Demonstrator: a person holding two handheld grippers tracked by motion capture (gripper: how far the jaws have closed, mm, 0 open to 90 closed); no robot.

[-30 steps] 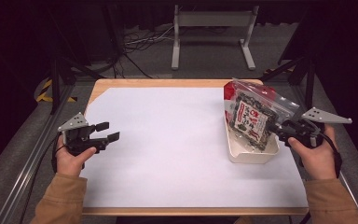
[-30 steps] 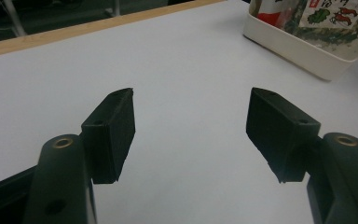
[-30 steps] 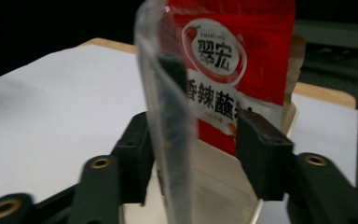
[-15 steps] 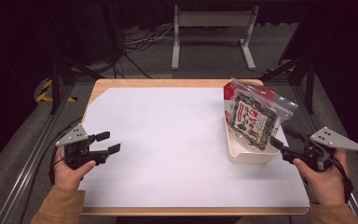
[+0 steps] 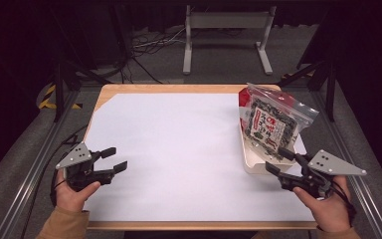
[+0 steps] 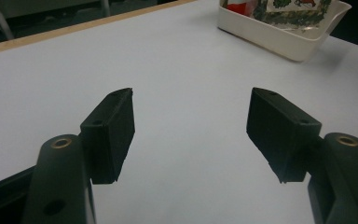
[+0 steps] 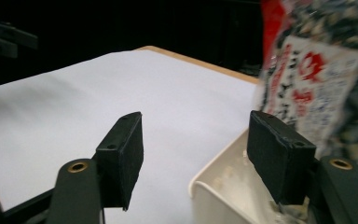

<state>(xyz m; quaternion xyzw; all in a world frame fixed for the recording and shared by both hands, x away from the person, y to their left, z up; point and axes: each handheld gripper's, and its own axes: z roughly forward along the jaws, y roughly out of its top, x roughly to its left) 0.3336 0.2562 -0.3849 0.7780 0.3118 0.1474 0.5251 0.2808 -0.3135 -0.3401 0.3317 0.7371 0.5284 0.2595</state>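
Note:
A clear zip bag of snacks with a red top and a white label leans in a shallow white tray at the table's right side. My right gripper is open just in front of the tray's near end, nothing between its jaws. In the right gripper view the bag rises at the right and the tray's rim lies under the gripper. My left gripper is open and empty over the white sheet at the near left. The left gripper view has the tray far off beyond the gripper.
A white sheet covers most of the wooden table. Metal rails run along both sides. Beyond the far edge are cables and a grey stand on a dark floor.
My right gripper has let go of the bag and drawn back toward the near edge, now open. The left gripper has slid toward the near edge too. The bag stays leaning in the tray.

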